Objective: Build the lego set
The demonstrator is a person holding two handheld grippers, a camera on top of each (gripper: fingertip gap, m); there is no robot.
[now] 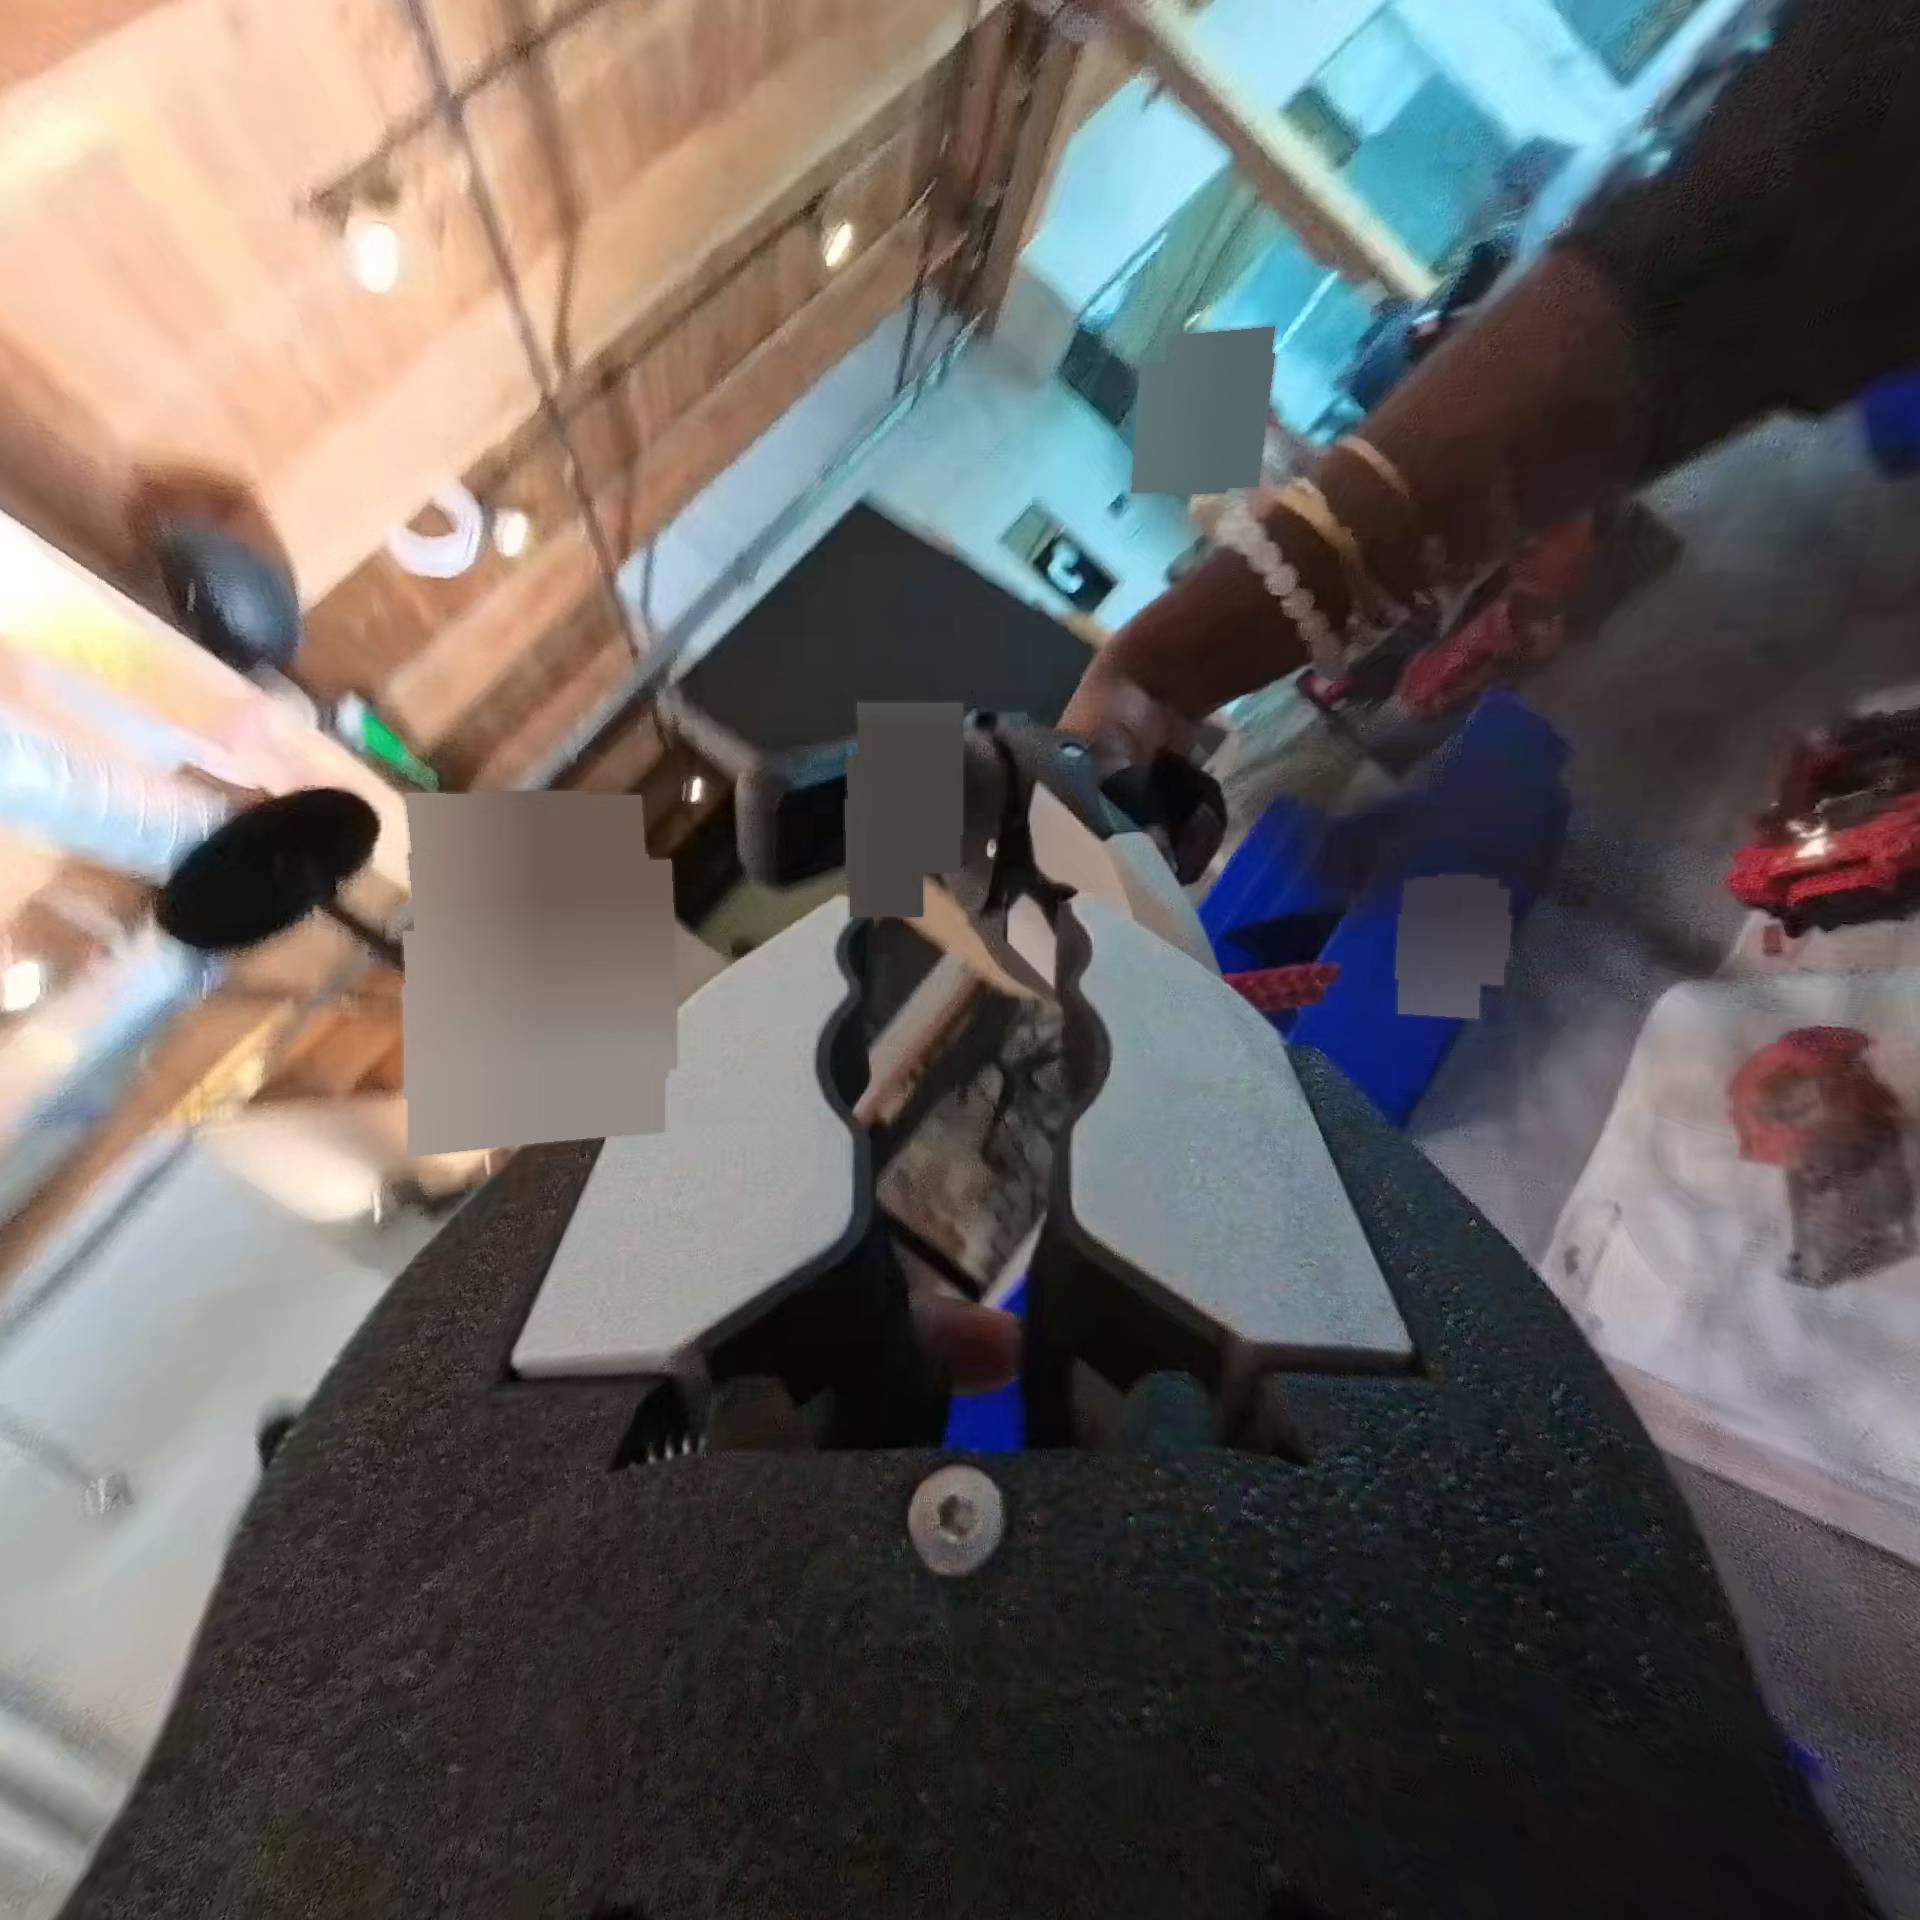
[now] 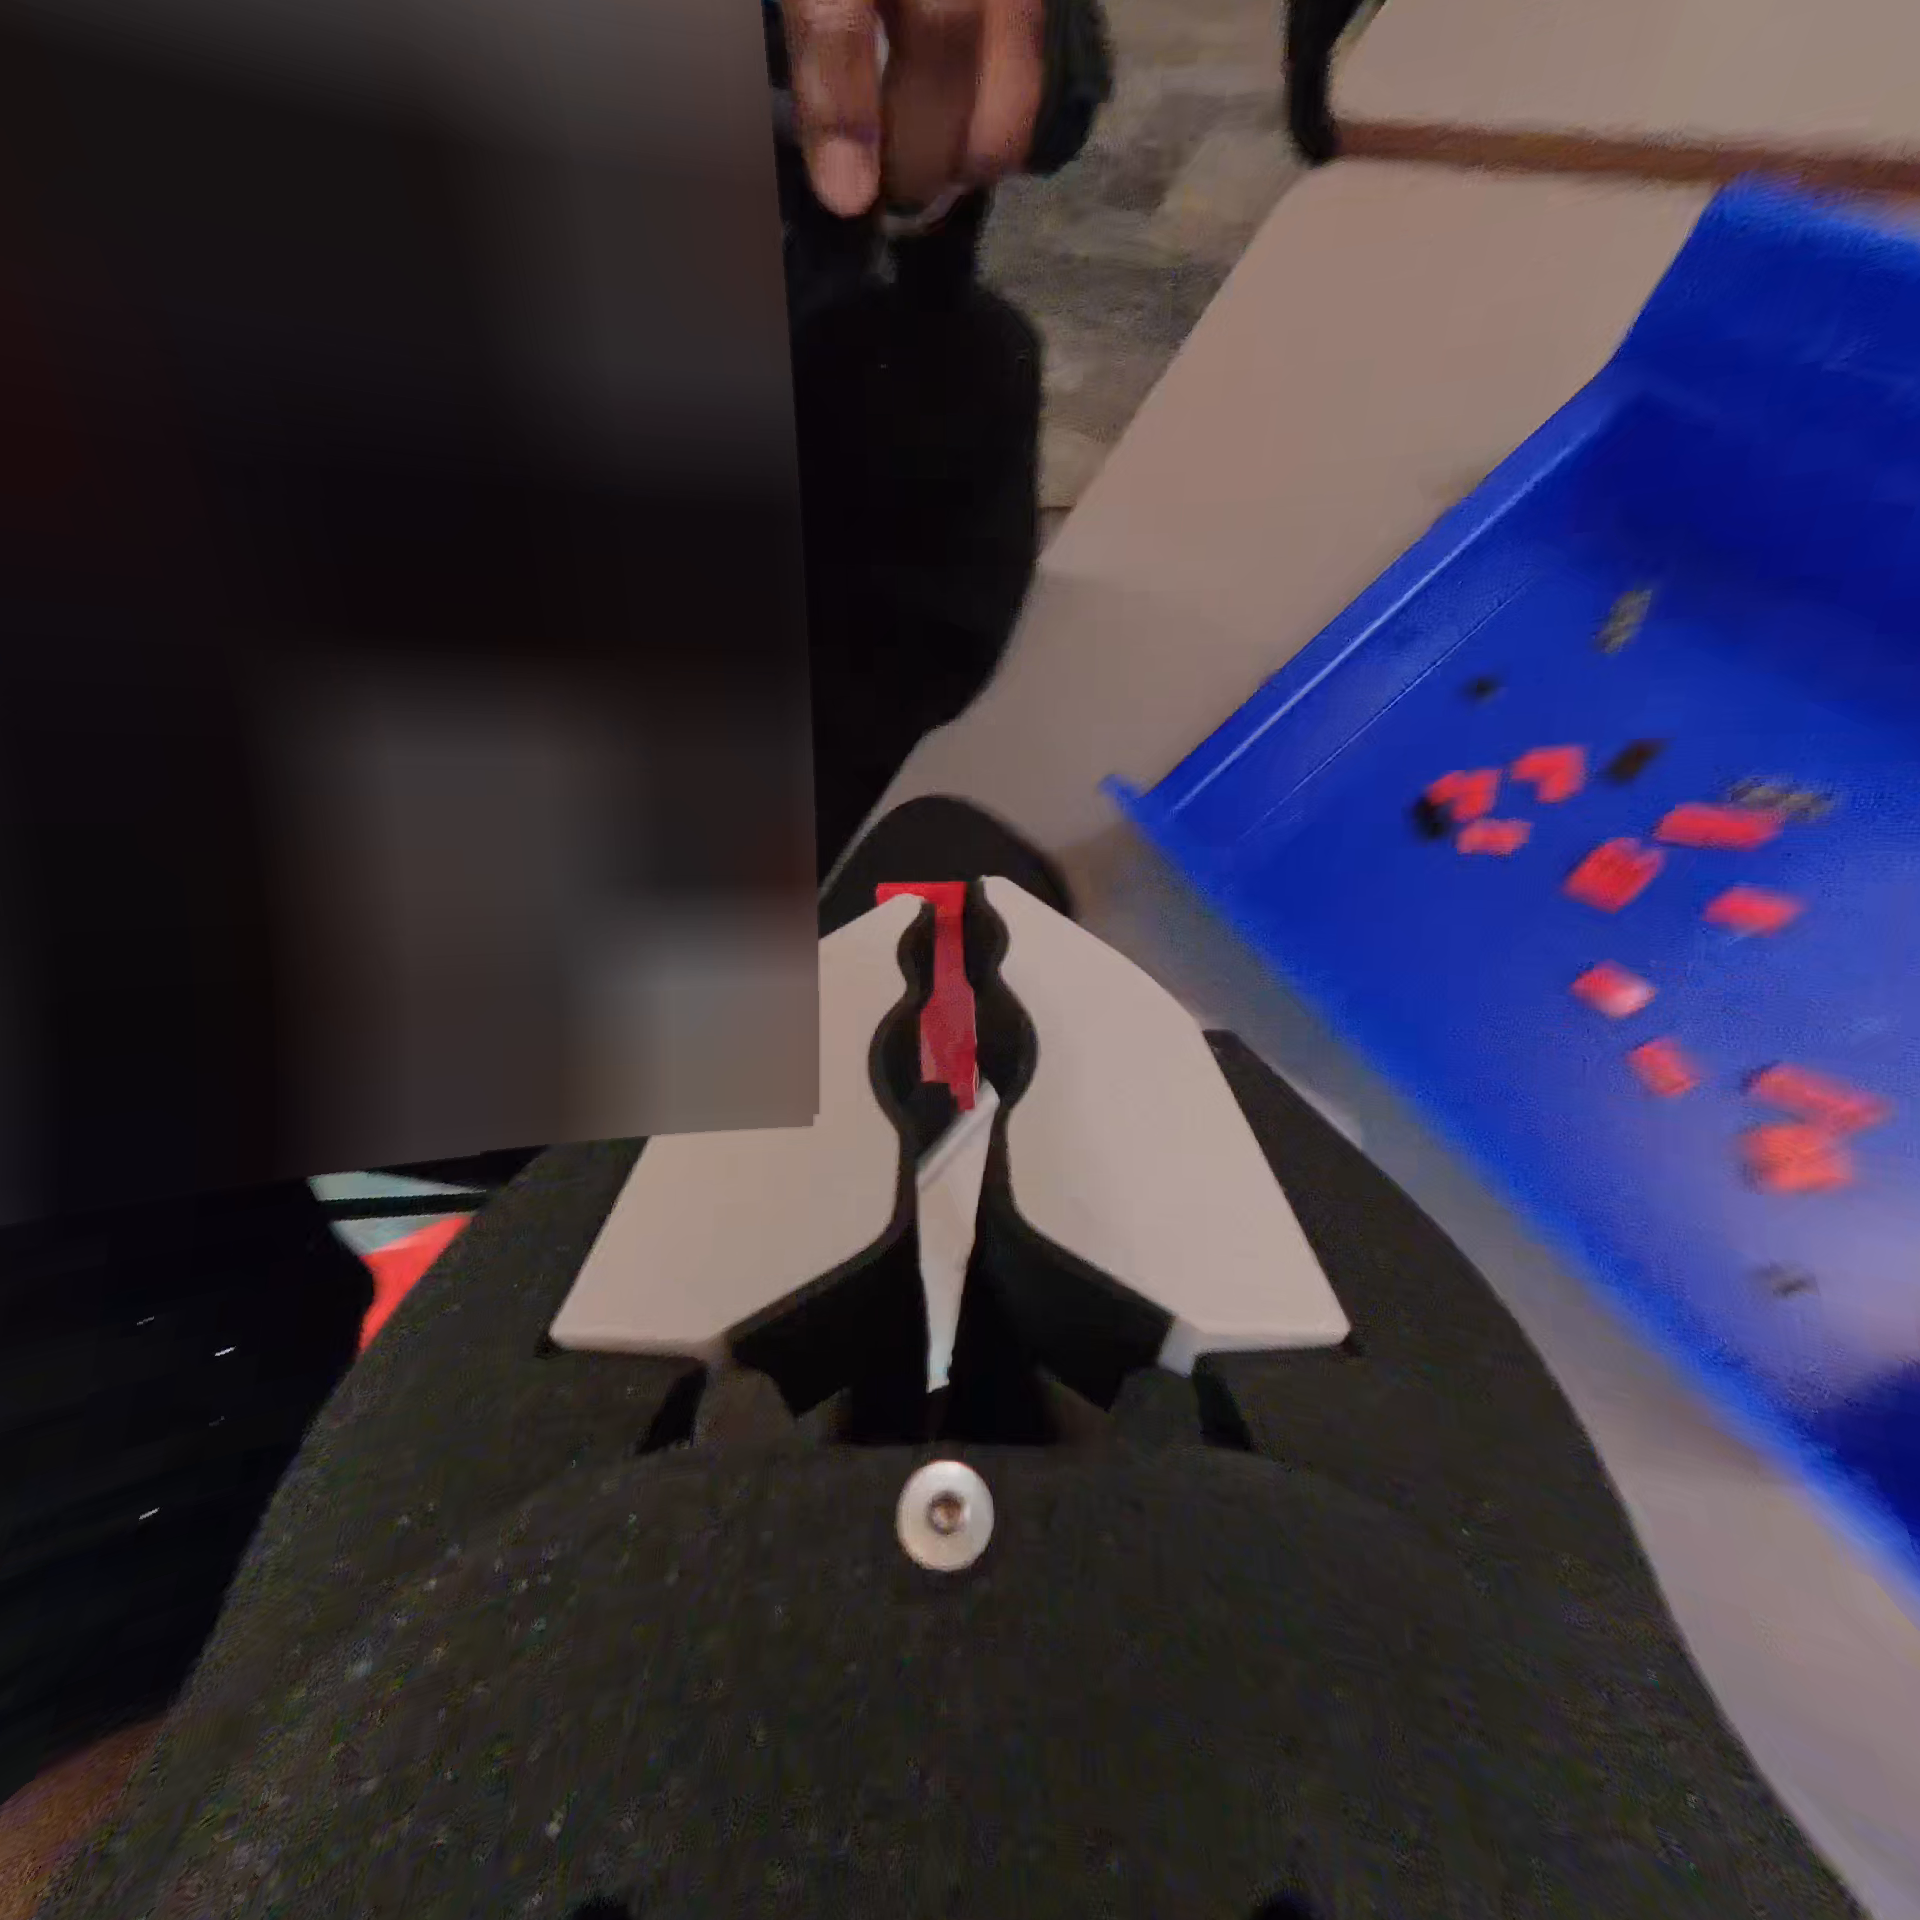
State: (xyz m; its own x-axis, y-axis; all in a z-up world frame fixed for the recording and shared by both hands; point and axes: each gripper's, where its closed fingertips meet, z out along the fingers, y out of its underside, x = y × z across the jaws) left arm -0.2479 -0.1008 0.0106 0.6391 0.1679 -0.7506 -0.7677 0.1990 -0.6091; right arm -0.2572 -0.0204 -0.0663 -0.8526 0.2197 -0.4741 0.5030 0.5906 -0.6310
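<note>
In the right wrist view my right gripper (image 2: 943,896) is shut on a thin red lego piece (image 2: 948,997). The piece stands upright between the pads and its top edge pokes out at the fingertips. In the left wrist view my left gripper (image 1: 961,930) is open, and I see no piece between its white fingers (image 1: 727,1143). Through its gap and just beyond its tips shows the right gripper (image 1: 1132,873), held by a hand with bracelets (image 1: 1320,561). The view is blurred.
A blue bin (image 2: 1351,675) with several loose red pieces (image 2: 1610,873) sits on the pale table (image 2: 1195,499) to the right. The left wrist view shows blue bins (image 1: 1455,831), a long red piece (image 1: 1278,982), a red lego car (image 1: 1829,831) and a printed sheet (image 1: 1714,1351). Left tips to right tips: about 11 cm.
</note>
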